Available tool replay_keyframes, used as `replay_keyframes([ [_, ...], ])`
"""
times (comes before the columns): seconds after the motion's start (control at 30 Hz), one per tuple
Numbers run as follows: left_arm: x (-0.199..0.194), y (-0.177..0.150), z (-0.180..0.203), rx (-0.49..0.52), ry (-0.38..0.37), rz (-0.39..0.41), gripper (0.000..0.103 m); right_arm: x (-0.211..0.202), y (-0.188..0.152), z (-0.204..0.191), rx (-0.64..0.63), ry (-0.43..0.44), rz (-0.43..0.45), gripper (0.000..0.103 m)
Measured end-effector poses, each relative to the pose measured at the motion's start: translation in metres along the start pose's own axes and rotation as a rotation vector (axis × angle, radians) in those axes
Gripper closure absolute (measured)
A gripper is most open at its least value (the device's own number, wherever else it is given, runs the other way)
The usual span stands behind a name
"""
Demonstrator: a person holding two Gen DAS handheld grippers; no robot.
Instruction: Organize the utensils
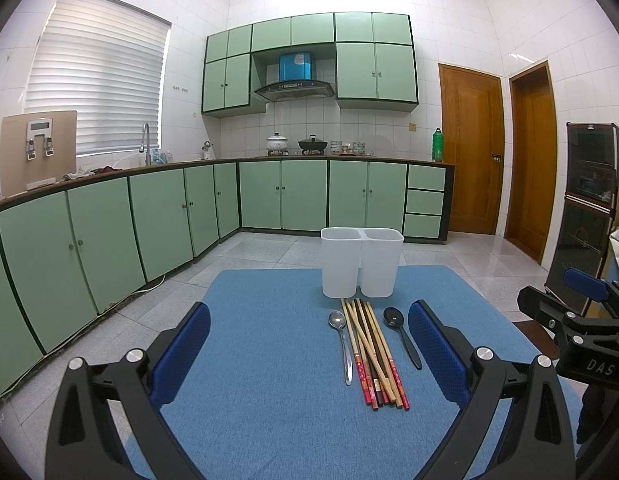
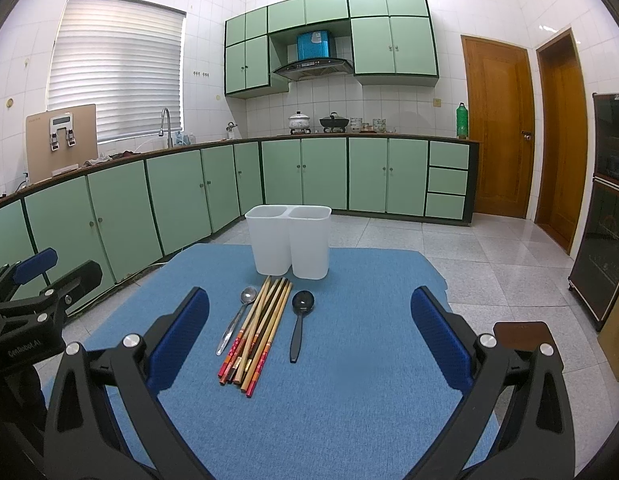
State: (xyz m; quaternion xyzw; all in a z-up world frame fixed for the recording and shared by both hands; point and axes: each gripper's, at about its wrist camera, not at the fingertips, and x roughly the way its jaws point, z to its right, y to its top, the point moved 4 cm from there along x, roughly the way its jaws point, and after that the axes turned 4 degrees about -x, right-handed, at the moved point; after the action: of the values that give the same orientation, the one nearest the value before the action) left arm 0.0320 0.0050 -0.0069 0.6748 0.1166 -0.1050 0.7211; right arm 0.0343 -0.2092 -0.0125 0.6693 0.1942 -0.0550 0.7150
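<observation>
A white two-compartment holder (image 1: 361, 262) (image 2: 288, 246) stands upright at the far side of a blue mat (image 1: 269, 380) (image 2: 349, 360). In front of it lie a metal spoon (image 1: 342, 342) (image 2: 237, 318), a bundle of several wooden chopsticks (image 1: 373, 354) (image 2: 257, 330) and a black spoon (image 1: 401, 334) (image 2: 299, 322). My left gripper (image 1: 309, 348) hovers open over the mat's near side, holding nothing. My right gripper (image 2: 309, 336) is likewise open and empty, a little to the right of the utensils. Each gripper shows at the edge of the other's view.
Green kitchen cabinets (image 1: 109, 232) run along the left and back walls. Pale tiled floor (image 2: 489, 264) surrounds the mat. Two wooden doors (image 1: 473, 148) and a dark glass cabinet (image 2: 605, 240) stand to the right.
</observation>
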Motion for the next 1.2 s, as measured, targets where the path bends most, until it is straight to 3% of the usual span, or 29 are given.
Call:
replay_keyframes([
  [1.2,0.005,-0.007,-0.001,-0.001,0.001,-0.012,0.006,0.009,-0.012,0.005,0.006,-0.005,-0.023,0.005],
])
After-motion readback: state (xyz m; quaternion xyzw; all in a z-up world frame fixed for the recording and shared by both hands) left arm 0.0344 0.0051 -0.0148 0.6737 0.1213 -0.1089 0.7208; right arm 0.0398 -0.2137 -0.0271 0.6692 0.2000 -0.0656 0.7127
